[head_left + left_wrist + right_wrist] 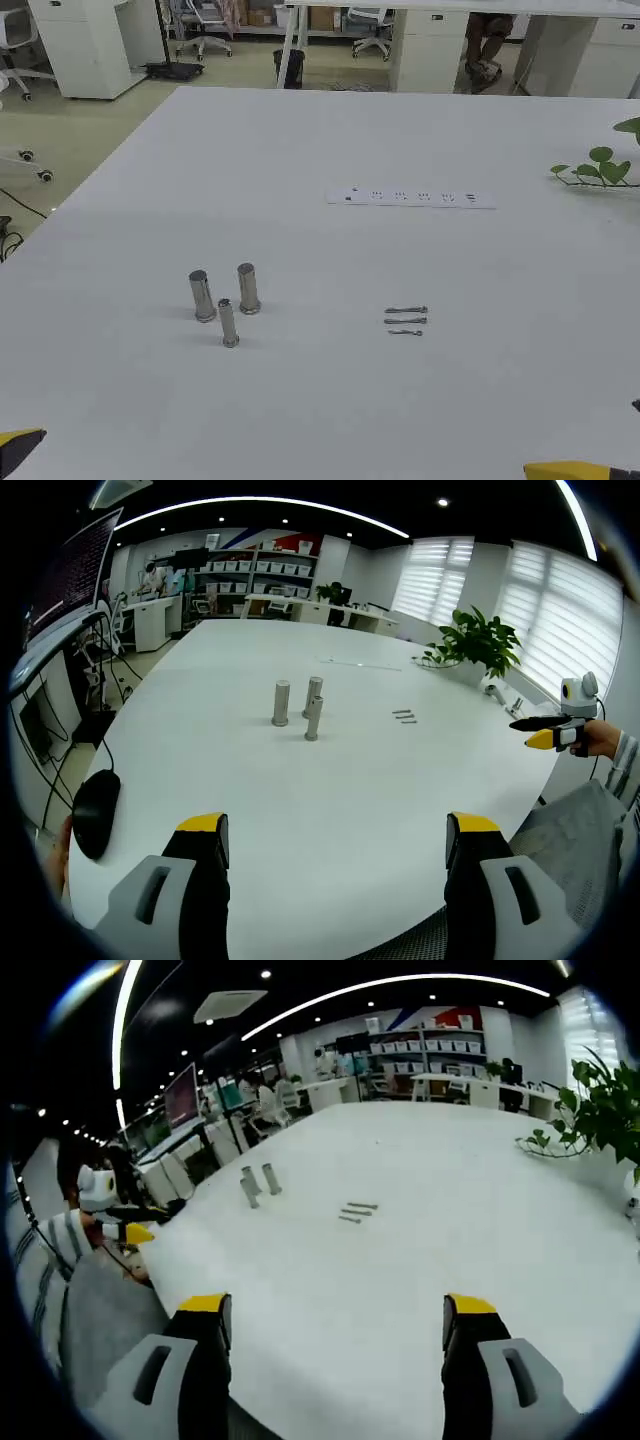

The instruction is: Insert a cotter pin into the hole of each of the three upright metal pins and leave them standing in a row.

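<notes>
Three upright metal pins stand in a loose cluster left of centre on the white table; they also appear in the left gripper view and the right gripper view. Three small cotter pins lie side by side to their right. My left gripper hangs open over the near table edge, well short of the pins. My right gripper is open too, back from the cotter pins, with nothing between its fingers. Yellow fingertips peek in at the bottom corners of the head view.
A white power strip lies farther back on the table. A potted green plant stands at the right edge. A black mouse rests near the left table edge. Desks, chairs and shelves fill the room beyond.
</notes>
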Motion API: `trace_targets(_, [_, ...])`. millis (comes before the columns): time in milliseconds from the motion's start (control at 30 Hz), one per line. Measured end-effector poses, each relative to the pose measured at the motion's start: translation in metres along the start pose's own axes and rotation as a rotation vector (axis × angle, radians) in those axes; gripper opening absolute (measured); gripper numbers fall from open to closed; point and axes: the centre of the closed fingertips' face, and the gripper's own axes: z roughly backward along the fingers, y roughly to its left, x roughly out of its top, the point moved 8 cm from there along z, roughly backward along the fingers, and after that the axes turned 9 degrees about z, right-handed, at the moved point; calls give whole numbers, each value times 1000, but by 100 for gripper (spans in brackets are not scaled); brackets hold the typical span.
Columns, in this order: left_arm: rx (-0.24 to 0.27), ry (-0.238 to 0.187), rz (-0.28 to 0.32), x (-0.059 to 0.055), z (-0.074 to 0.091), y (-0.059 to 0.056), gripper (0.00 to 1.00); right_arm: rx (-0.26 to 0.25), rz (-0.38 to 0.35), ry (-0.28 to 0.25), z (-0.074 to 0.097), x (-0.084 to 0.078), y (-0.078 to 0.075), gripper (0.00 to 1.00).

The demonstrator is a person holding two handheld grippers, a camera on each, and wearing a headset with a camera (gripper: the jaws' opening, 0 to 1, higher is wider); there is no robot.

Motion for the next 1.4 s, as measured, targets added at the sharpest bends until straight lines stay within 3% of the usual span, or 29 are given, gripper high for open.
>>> trace_targets(100, [14, -10, 26, 1, 0, 1, 96, -22, -9, 9, 2, -1, -2, 92])
trace_targets(200, [12, 9, 46, 0, 0, 2, 97, 23, -182, 37, 3, -5, 1, 96])
trace_targets(233, [16, 12, 48, 0, 0, 2, 98, 37, -190, 30, 2, -6, 1, 96])
trace_targets(333, [13, 11, 56, 0, 0, 2, 99, 15, -87, 12, 2, -6, 0, 96])
trace_targets(400, [6, 6, 83, 0, 0, 1, 99, 15, -56, 19, 1, -7, 2, 98])
trace_targets(567, [6, 15, 101, -1, -1, 0, 99, 41, -54, 11, -3, -6, 3, 99])
trace_targets(667, [-15, 37, 158, -2, -2, -3, 99, 66, -70, 20, -6, -8, 3, 100])
trace_targets(767, [-16, 33, 161, -1, -3, -5, 99, 79, -78, 25, -9, -8, 4, 100])
trace_targets(800, [-11, 33, 160, 0, -3, -5, 99, 70, -73, 23, -9, -8, 3, 100])
trace_targets(867, [-9, 31, 141, 1, -4, -6, 99, 3, 40, -47, -9, -2, -4, 100])
trace_targets(900, [17, -7, 101, 6, -4, -5, 99, -17, 65, -42, -8, -1, -6, 100])
trace_targets(933, [21, -24, 83, 7, -4, -5, 99, -21, 56, -27, -7, -1, -6, 100])
trace_targets(1033, [12, -13, 91, 9, -4, -7, 99, 18, 0, -16, -8, 0, -6, 100])
trace_targets(1267, [3, 1, 96, 11, -7, -7, 99, -19, 12, 3, -9, 3, -11, 100])
trace_targets(1400, [-12, -21, 124, 12, -7, -7, 99, -11, 11, 10, -9, 3, -11, 100])
